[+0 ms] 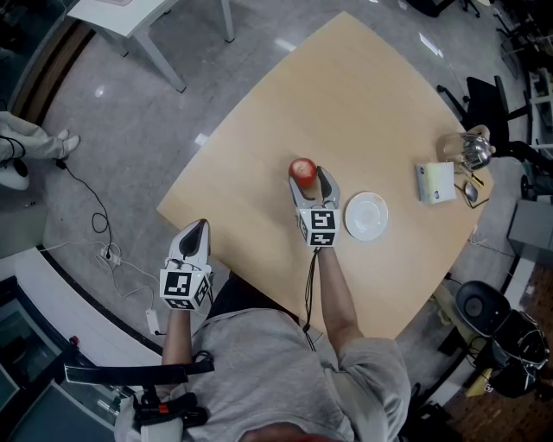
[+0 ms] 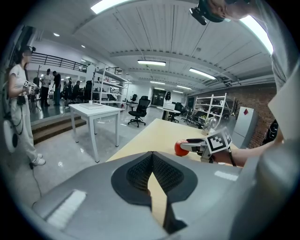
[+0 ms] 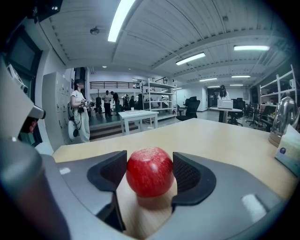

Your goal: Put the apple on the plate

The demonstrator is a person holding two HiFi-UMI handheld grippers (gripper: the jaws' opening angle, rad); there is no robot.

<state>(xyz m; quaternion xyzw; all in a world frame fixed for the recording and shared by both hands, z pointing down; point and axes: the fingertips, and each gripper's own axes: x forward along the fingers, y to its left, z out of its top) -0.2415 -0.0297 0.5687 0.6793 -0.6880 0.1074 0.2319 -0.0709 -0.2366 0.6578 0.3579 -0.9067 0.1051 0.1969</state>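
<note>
A red apple (image 1: 302, 169) (image 3: 149, 171) rests on the light wooden table (image 1: 346, 95). My right gripper (image 1: 311, 177) (image 3: 149, 177) has it between its jaws, and both pads (image 3: 190, 176) lie against the apple's sides. The left gripper view shows the apple (image 2: 181, 148) in the right gripper (image 2: 192, 142) from the side. An empty white plate (image 1: 366, 216) lies just to the right of that gripper. My left gripper (image 1: 199, 226) (image 2: 152, 157) hovers off the table's near left edge, shut with nothing in it.
A glass jug (image 1: 467, 148), a small box (image 1: 436, 181) and a spoon (image 1: 471, 192) sit at the table's right edge. A white table (image 1: 130, 17) stands far left, a black chair (image 1: 488, 104) to the right. A cable (image 1: 95, 220) runs over the floor.
</note>
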